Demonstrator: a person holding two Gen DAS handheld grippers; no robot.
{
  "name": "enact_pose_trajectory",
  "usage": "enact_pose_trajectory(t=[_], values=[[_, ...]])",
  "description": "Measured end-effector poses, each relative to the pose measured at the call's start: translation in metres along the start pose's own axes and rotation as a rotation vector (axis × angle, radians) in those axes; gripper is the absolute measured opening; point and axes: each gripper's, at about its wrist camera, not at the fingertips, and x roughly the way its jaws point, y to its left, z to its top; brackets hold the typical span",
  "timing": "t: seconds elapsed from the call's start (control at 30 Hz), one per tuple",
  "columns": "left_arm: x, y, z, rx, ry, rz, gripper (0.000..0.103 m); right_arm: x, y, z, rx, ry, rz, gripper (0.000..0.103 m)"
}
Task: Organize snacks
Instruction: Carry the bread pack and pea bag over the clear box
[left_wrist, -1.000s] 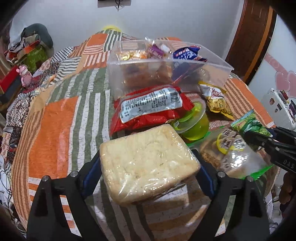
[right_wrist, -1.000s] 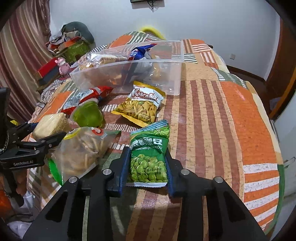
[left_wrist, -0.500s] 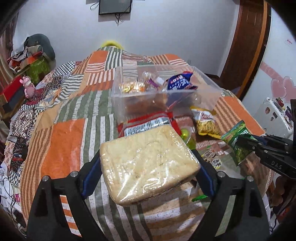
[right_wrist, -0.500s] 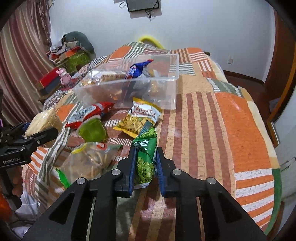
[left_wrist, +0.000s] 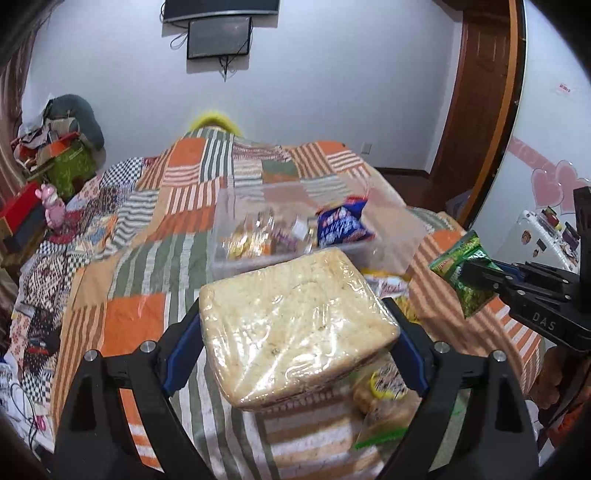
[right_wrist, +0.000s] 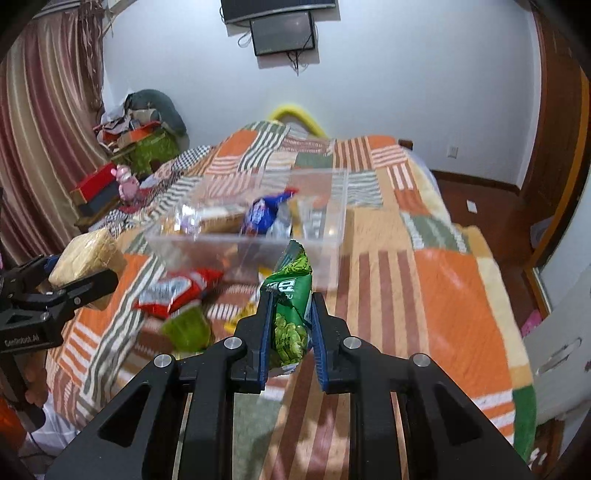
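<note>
The left gripper (left_wrist: 295, 328) squeezes a square pack of plastic-wrapped bread (left_wrist: 295, 325) from both sides. Its blue pads (left_wrist: 181, 354) press on the pack's edges. The bread is held flat and up in the air above the striped patchwork quilt (left_wrist: 122, 266). In the right wrist view this gripper sits low on the left side, pointing toward the middle of the bed, with the bread poking out past its fingers.

The right gripper (right_wrist: 291, 328) pinches a green bag of peas (right_wrist: 290, 299). The bag stands up tall and thin between the two fingers, and its top sticks out above them. It is lifted off the quilt too. In the left wrist view this gripper comes in from the right edge, with the green bag at its tip.

Under and past the grippers, more snacks lie on the quilt: a red snack bag (right_wrist: 177, 291), a green jelly cup (right_wrist: 186, 328) just beside it, and a clear bag with a yellow label (left_wrist: 384, 398).

Farther on sits a clear plastic box (right_wrist: 325, 236). A blue snack bag (right_wrist: 264, 216) and some small wrapped treats (left_wrist: 251, 236) are inside it.

Far back, a dark screen (right_wrist: 282, 31) hangs on the white wall.
</note>
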Motion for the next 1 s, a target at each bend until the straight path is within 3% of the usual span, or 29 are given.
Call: enact_pose_trajectory(t=[0.5, 1.0], values=[[0.033, -0.014, 0.071, 0.025, -0.063, -0.016, 0.09, 0.02, -0.005, 0.056, -0.01, -0.097, -0.013, 0.018], [0.117, -0.017, 0.108, 0.054, 0.013, -0.001, 0.09, 0.081, -0.014, 0.079, 0.019, -0.052, -0.025, 0.018]])
